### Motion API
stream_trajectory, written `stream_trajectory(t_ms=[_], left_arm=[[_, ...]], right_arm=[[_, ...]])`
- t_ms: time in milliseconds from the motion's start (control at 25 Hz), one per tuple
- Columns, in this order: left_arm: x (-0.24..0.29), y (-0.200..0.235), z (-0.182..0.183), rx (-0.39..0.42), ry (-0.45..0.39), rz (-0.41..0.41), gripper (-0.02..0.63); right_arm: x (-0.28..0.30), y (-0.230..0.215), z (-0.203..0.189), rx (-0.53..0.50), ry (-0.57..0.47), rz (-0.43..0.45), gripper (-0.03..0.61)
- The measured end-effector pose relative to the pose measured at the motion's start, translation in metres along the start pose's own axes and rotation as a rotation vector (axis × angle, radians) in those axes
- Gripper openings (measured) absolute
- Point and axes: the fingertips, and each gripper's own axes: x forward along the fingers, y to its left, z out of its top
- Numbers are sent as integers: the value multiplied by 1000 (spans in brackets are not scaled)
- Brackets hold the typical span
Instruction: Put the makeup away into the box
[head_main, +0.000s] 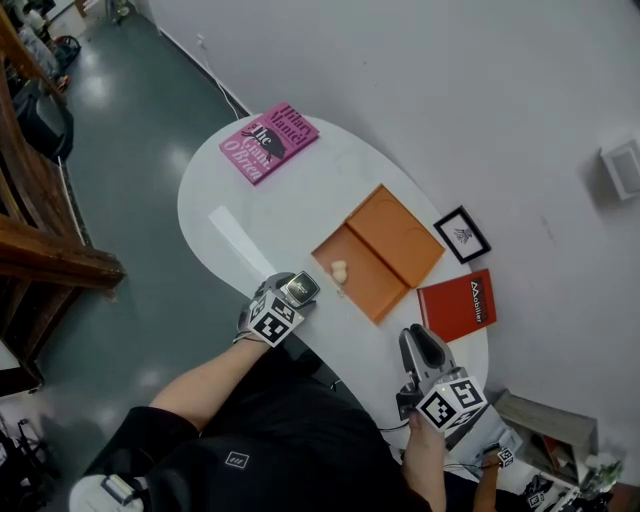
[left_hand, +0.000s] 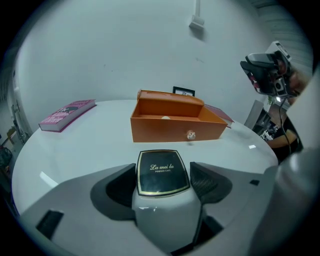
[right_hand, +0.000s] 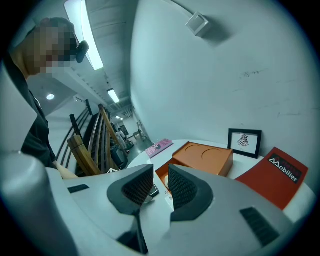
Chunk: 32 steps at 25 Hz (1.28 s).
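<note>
Compact (left_hand: 161, 167), black with a gold rim, seems to lie flat near the tabletop's (left_hand: 85, 145) near edge. It sits just short of the front wall of the open orange box (left_hand: 177, 127). My left gripper (left_hand: 164, 175) is down around it with the jaws spread wide. The compact is between the pads, with a gap showing on at least one side, so I judge I am not gripping it.

This is the pick-up step. Next I need to squeeze the pads evenly onto the compact's two sides. Then I lift it clear of the box wall and set it inside, beside the small cream piece (head_main: 339, 270) already there.

My right gripper (right_hand: 159, 186) hangs off the tabletop's right end, jaws a little apart and empty.
</note>
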Motion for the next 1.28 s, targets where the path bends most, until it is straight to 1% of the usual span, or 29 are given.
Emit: stream_trajectory(t_ms=[160,240,360,520,640,720,800,1080,1280], left_arm=[[1,-1,-2,47,4,11,331],[0,-2,-4,54,13,11,330],[-6,-6,-3,47,7,7,328],[-22,-13,10,34,-43,-6,324],[-34,-18,19,17,-77,-12,322],[-40,-20,24,6,-84,-14,322],[-46,-22,29,11,-92,-18,322],[-69,-41,70,35,-178,-40,322],[-82,-57,105,72,-213,-37,322]], right_arm=[[-1,4,1,1,-9,-5,100],[-3,6,2,2,-19,-4,100],[-9,9,4,1,-39,-9,100],[-20,9,4,12,-68,-22,100],[-29,8,0,45,-92,-26,98],[-32,8,-4,71,-105,-23,95],[-35,8,-8,87,-114,-20,94],[-49,11,-16,105,-147,-32,91],[-70,5,-28,133,-177,-66,91]])
